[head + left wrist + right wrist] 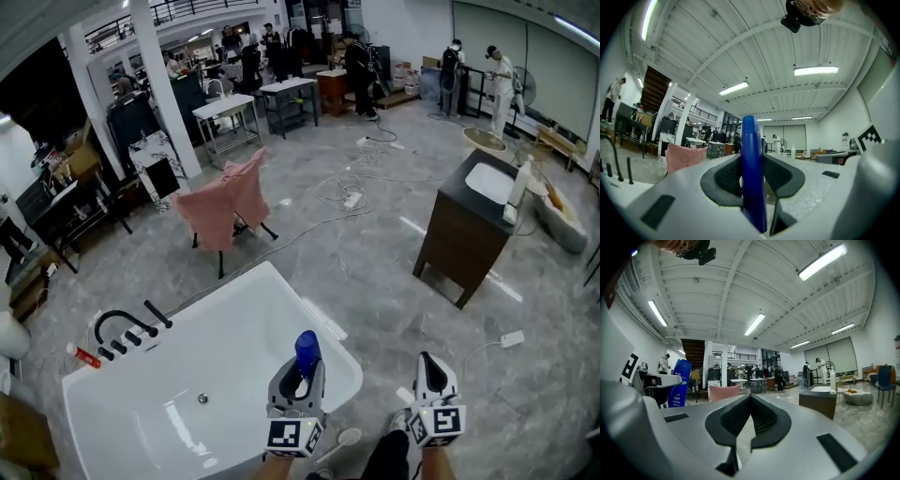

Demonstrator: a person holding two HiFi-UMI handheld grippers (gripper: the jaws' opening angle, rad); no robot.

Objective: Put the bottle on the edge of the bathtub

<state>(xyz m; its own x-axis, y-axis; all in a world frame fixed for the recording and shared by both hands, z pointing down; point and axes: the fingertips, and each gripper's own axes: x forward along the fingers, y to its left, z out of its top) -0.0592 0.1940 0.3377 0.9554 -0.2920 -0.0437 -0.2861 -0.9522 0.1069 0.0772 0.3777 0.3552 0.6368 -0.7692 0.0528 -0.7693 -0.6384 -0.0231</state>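
Observation:
A blue bottle (pixel 307 349) stands upright between the jaws of my left gripper (pixel 299 379), which is shut on it just over the near right rim of the white bathtub (pixel 281 292). In the left gripper view the bottle (pixel 752 178) fills the gap between the dark pads (pixel 726 177). To the right, over the grey floor, my right gripper (pixel 429 364) is held with its jaws together and nothing in them. In the right gripper view its pads (pixel 761 418) meet at the tips, and the bottle (pixel 679 382) shows at the left.
A black faucet set (pixel 126 324) and a red-and-white tube (pixel 82 355) sit on the tub's left rim. Beyond the tub stands a chair draped in pink cloth (pixel 225 206). A dark vanity (pixel 464 234) stands at the right. Cables and a power strip (pixel 512 338) lie on the floor.

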